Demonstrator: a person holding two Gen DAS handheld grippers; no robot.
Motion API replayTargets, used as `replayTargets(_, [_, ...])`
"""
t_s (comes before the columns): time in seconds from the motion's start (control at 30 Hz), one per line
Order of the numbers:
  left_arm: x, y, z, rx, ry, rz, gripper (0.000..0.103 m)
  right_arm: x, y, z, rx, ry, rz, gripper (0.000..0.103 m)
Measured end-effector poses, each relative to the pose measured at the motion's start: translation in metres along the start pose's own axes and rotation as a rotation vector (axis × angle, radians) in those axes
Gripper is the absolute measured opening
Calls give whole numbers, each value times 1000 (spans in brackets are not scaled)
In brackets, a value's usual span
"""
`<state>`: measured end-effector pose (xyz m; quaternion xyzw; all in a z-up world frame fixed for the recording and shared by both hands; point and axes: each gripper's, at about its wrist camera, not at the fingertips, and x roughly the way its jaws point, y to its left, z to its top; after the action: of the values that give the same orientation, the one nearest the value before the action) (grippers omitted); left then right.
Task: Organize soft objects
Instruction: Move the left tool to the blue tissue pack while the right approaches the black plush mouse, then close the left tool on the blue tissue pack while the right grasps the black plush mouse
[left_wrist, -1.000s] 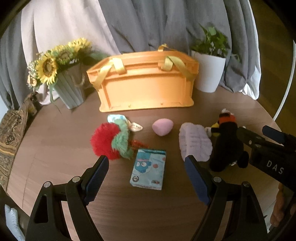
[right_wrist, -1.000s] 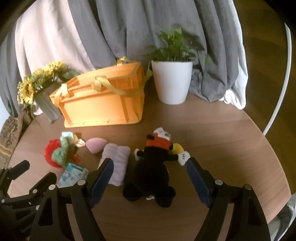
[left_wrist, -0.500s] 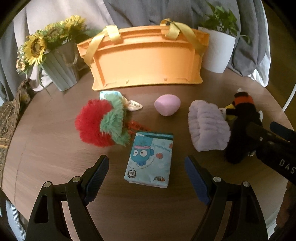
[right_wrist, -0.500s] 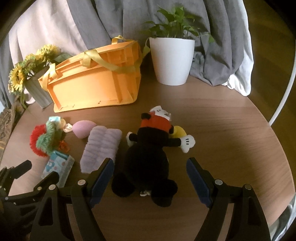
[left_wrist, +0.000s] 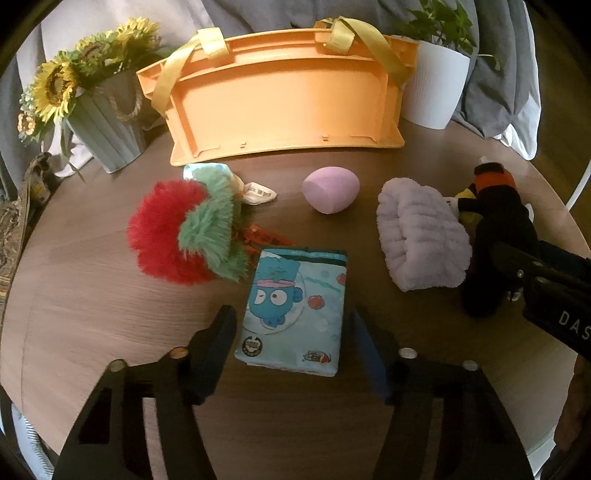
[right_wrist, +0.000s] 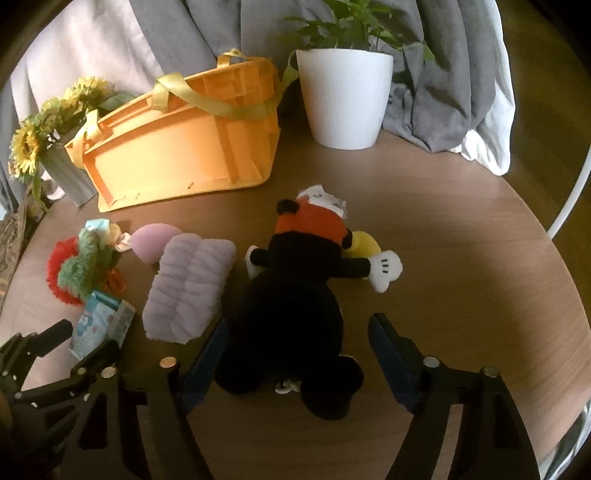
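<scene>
Soft objects lie in a row on the round wooden table before an orange basket (left_wrist: 280, 107) (right_wrist: 181, 147) with yellow handles. A blue cartoon tissue pack (left_wrist: 295, 310) (right_wrist: 99, 321) lies between the open jaws of my left gripper (left_wrist: 291, 339), near their tips. A black mouse plush (right_wrist: 299, 306) (left_wrist: 495, 236) lies between the open jaws of my right gripper (right_wrist: 295, 350). A red and green fluffy toy (left_wrist: 188, 232), a pink egg-shaped sponge (left_wrist: 330, 189) and a lilac folded cloth (left_wrist: 421, 232) (right_wrist: 190, 288) lie between them and the basket.
A grey vase of sunflowers (left_wrist: 103, 122) stands at the back left. A white plant pot (right_wrist: 343, 96) stands at the back right, grey and white curtains behind. The table edge curves close on the right (right_wrist: 554, 295). A patterned cloth (left_wrist: 11, 229) lies at the far left.
Both grippers have moved forward and down toward the table. The left jaws now flank the tissue pack and have narrowed. The right jaws now flank the plush.
</scene>
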<state>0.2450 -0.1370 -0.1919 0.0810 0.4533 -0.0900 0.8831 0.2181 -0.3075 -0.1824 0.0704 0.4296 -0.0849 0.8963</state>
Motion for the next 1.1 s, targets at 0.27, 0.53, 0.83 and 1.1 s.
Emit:
replayTargets(0.27, [-3, 0, 0, -24, -8, -25, 53, 2, 2, -2, -15, 1, 33, 61])
replayTargets(0.53, [-18, -2, 8, -26, -60, -36, 53, -4, -1, -1, -8, -3, 44, 58])
replayTargets(0.83, [-38, -1, 22, -32, -122, -49, 53, -22, 0, 7, -9, -44, 49, 58])
replayTargets(1.1, [-59, 6, 34, -45, -187, -56, 53, -41, 6, 18, -10, -90, 72, 58])
